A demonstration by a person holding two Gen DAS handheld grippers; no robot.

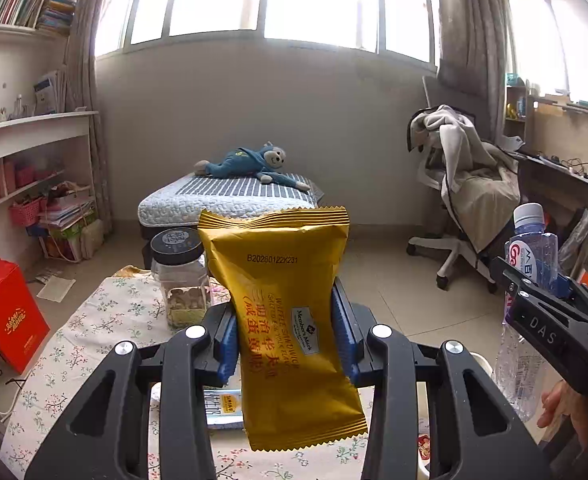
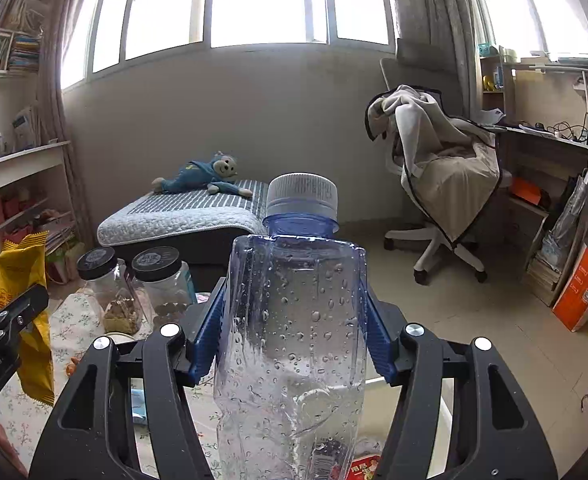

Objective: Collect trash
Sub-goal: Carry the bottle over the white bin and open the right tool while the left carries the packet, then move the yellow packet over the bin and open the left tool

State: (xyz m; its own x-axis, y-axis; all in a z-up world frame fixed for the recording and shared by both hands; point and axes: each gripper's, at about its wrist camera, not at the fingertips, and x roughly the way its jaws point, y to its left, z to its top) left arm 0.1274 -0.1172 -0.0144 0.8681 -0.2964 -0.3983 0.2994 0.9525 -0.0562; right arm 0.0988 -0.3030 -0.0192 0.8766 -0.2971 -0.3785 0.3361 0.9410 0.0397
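Two pieces of trash are held above the table (image 1: 94,320), so the carrying step is judged to be in hand; a bin, nowhere seen, must be found next and each piece let go over it. The bottle (image 2: 294,320) is clamped by the right gripper (image 2: 294,332), its long axis upright, its cap pointing up. The wrapper (image 1: 286,320) is pinched across its width by the left gripper (image 1: 286,332), its long axis near upright, leaning slightly.

Bright daylight floods through the wide window (image 1: 262,0) above a grey wall (image 1: 254,112). A low bed (image 1: 222,204) (plush monkey (image 1: 250,162) sprawled on top) stands on the tiled floor (image 1: 393,292), an office chair (image 1: 453,184) beside a cluttered desk (image 2: 549,140).
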